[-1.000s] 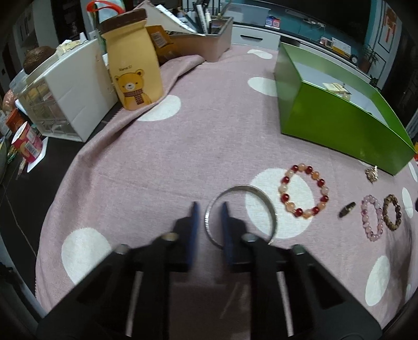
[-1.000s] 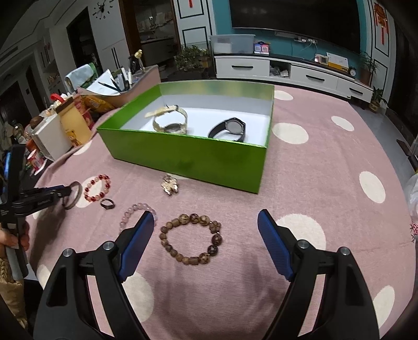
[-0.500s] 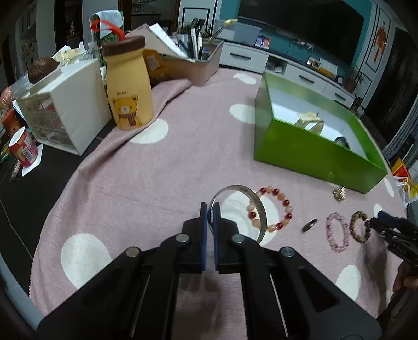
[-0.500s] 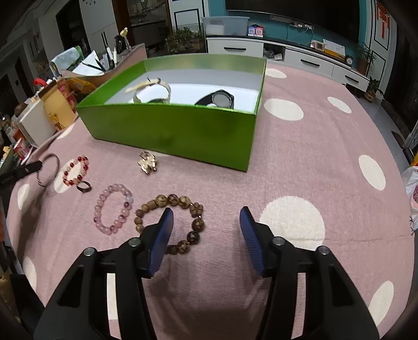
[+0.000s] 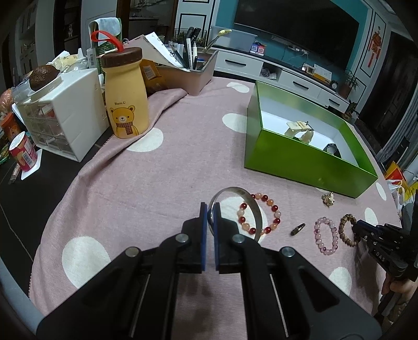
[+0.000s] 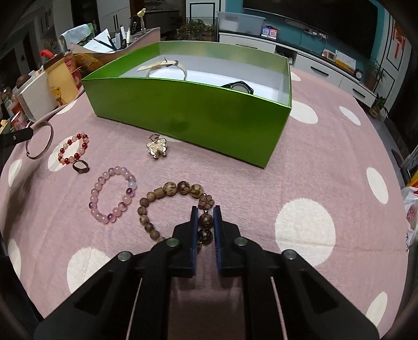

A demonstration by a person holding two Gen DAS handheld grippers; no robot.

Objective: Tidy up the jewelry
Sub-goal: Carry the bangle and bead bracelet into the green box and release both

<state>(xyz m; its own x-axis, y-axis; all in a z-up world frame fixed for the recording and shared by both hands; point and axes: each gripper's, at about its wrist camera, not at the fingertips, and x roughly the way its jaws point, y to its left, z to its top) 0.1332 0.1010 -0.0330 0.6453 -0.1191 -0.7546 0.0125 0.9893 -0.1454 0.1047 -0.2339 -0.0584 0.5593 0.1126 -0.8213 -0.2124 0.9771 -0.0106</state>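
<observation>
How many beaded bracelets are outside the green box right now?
3. The wooden bead bracelet is clamped in the right gripper; the pink bead bracelet lies left of it; the red-and-peach bead bracelet lies farther left, beside the left gripper's silver bangle.

Teal wall [image 5: 365, 34] behind dark TV [image 5: 295, 21]; white low cabinet [image 5: 287, 75] beneath; potted plant [image 6: 376, 75] at its right end.

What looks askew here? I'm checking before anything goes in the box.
Only the silver bangle: it stands tilted on edge, pinched in the left gripper, not flat like the red bead bracelet. The right gripper clamps the wooden bead bracelet.
</observation>
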